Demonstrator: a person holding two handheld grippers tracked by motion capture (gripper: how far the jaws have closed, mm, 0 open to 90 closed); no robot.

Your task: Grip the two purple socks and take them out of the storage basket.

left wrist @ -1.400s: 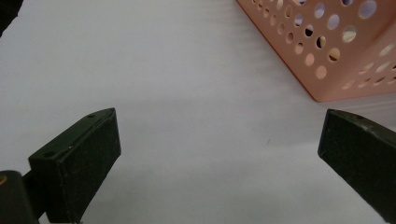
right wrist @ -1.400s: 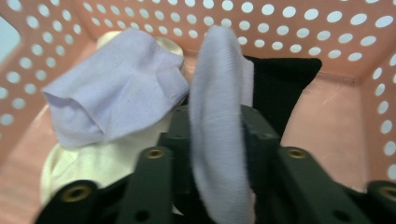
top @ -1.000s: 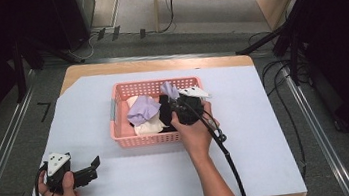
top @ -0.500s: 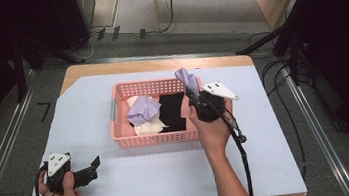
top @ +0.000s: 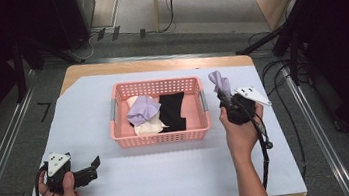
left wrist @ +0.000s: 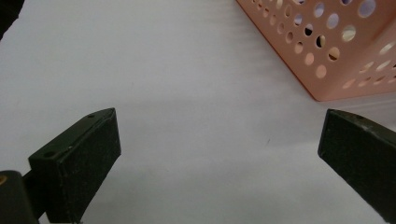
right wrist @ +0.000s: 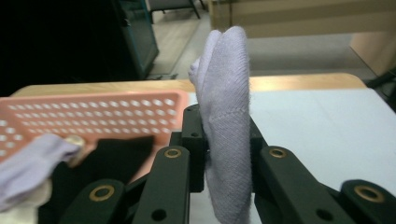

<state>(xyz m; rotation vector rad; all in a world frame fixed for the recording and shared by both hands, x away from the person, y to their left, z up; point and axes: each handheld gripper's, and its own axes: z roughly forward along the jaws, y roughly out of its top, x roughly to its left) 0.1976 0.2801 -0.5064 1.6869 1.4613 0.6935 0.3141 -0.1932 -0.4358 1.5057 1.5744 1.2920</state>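
Right gripper (top: 222, 94) carrying lilac sock (top: 219, 80) out of pink basket (top: 202, 104), moving rightward toward frame's right-centre.

I see even overhead light on the table (top: 182, 177); the room around it falls off to near black. Shadows under the basket (top: 162, 137) are soft and short. The high view is slightly soft and grainy. In the right gripper view the near cloth (right wrist: 226, 116) is sharp, the background blurred. No glare.
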